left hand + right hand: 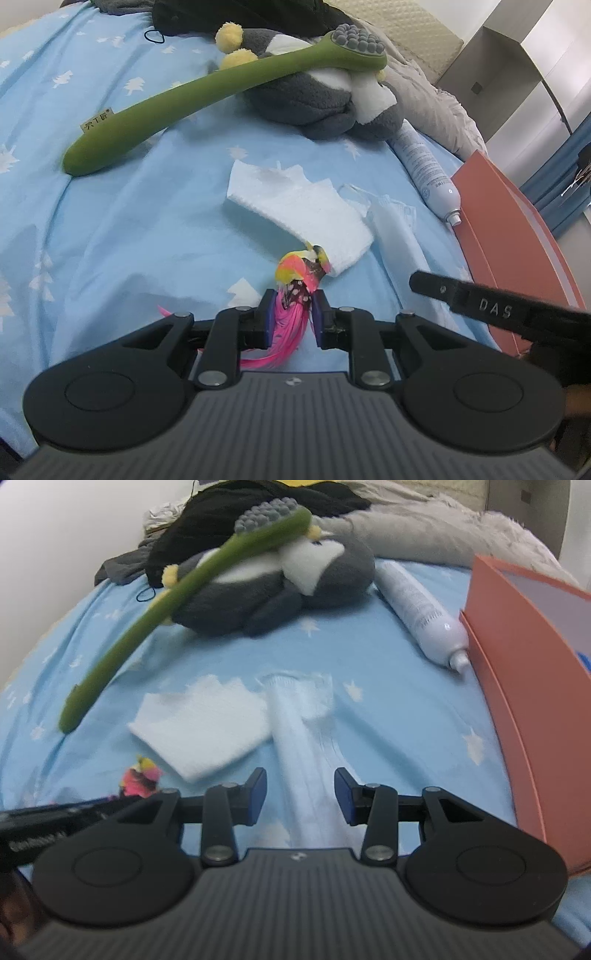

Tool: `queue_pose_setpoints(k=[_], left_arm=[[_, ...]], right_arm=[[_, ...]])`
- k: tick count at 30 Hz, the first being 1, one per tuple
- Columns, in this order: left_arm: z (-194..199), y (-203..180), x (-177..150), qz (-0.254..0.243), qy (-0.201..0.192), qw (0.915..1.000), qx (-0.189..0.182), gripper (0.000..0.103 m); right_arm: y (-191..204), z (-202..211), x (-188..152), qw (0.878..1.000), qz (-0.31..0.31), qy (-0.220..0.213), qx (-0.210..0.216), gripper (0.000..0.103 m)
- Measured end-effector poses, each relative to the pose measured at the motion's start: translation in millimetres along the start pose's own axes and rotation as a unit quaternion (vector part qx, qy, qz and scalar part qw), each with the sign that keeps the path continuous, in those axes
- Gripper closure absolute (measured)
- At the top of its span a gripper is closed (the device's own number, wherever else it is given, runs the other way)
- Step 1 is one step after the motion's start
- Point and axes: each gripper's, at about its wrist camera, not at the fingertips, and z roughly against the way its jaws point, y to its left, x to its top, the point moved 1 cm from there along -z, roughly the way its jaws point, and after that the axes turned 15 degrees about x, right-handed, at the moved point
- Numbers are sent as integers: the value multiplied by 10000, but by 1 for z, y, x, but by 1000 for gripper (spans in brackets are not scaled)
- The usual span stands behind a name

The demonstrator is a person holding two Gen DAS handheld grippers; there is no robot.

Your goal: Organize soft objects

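Feather toy gripped, most of the bed unsorted

Left wrist: left tongs (pixel 294 308) clamp the pink feather toy (pixel 300 280) beside the white cloth (pixel 295 210). Right wrist: right tongs (pixel 300 794) hang apart over the pale mask (pixel 303 753); plush penguin (pixel 266 587) unsorted.

Left gripper (pixel 293 301) is clamped tight; right gripper (pixel 300 781) hovers with jaws apart.

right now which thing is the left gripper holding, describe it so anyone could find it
On the blue bedsheet, near the corner of the folded white cloth, the left gripper is shut on a feather toy. It alone has hot-pink feathers and a yellow-and-orange head.
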Motion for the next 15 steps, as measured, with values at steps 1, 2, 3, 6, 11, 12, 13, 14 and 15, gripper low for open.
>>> queue_pose_setpoints(k=[1, 2, 3, 6, 11, 12, 13, 14, 15], left_arm=[[1, -1, 0, -1, 1, 10000, 5, 79], [1, -1, 0, -4, 0, 10000, 13, 79], [2, -2, 1, -7, -10, 10000, 21, 79], [7, -6, 2, -53, -78, 9999, 36, 79], [19, -15, 5, -174, -153, 9997, 13, 79], [22, -16, 5, -198, -159, 9997, 0, 79], [25, -18, 5, -224, -167, 9996, -27, 79], [29, -21, 6, -249, -187, 9995, -50, 79], [32, -25, 6, -290, -214, 9993, -66, 79]], right_arm=[[-2, -2, -2, 10000, -31, 26, 46, 61], [-4, -4, -5, 9999, -65, 76, 79, 61], [-5, -5, -8, 9998, -79, 109, 122, 62], [-7, -9, -13, 9995, -175, 178, 171, 89], [-2, 12, -13, 9997, -182, -33, 138, 96], [-1, 16, -12, 9997, -180, -68, 135, 96], [0, 21, -12, 9997, -191, -100, 145, 96], [2, 26, -13, 9996, -192, -132, 151, 96], [4, 32, -15, 9996, -173, -166, 141, 96]])
